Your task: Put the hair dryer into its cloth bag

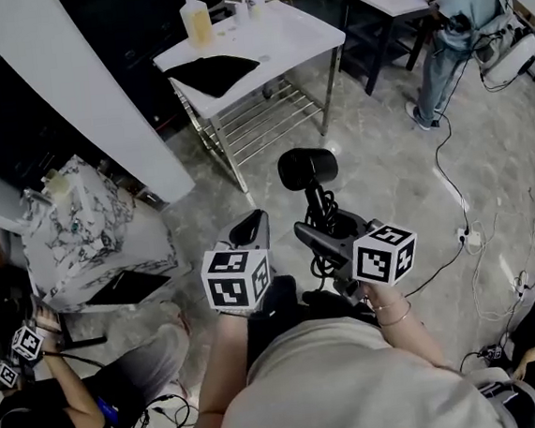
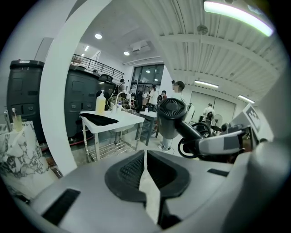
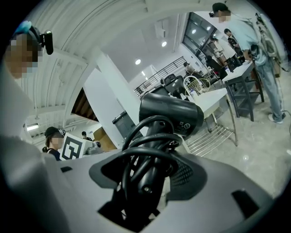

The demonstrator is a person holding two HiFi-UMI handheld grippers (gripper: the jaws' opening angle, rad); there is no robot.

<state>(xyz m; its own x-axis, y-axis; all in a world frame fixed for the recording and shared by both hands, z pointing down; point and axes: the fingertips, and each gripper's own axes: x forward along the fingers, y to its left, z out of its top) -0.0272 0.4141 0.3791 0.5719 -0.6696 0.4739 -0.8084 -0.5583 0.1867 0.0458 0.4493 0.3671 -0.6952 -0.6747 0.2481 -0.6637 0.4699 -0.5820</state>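
The right gripper (image 1: 321,234) was clamped on the hair dryer (image 1: 307,169), the left gripper (image 1: 250,231) closed and empty. The cloth bag (image 1: 212,73) lay on the tabletop (image 1: 299,34), nothing bagged yet

The white table (image 1: 302,34) bears a flat black cloth bag (image 1: 213,73) and a yellow pump bottle (image 1: 196,21).
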